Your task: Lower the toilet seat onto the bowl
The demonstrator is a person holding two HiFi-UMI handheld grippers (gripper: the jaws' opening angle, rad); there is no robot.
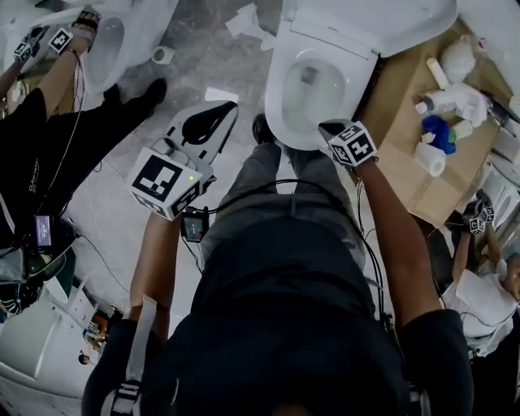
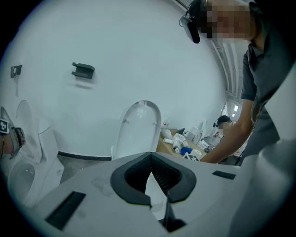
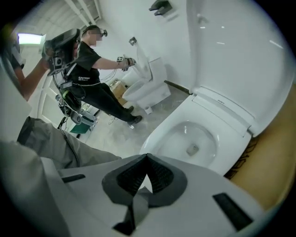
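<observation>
A white toilet stands ahead of me, its open bowl [image 1: 313, 85] [image 3: 189, 139] showing water and a drain. A white lid [image 1: 382, 20] [image 3: 240, 55] stands upright behind the bowl; whether the seat ring is raised with it or lies on the rim, I cannot tell. My right gripper [image 1: 329, 127] [image 3: 147, 157] hovers just over the bowl's front rim, shut with nothing between its jaws. Left of the bowl, over the floor, my left gripper [image 1: 226, 110] [image 2: 151, 155] is held higher. It points at the raised lid [image 2: 138, 125] and looks shut and empty.
A cardboard box [image 1: 406, 154] right of the toilet carries bottles and paper rolls [image 1: 443, 122]. A second toilet [image 1: 114, 41] stands at the far left with a person in black [image 1: 49, 138] working at it. Another person [image 1: 479, 284] crouches at the right. Paper scraps [image 1: 244, 20] lie on the floor.
</observation>
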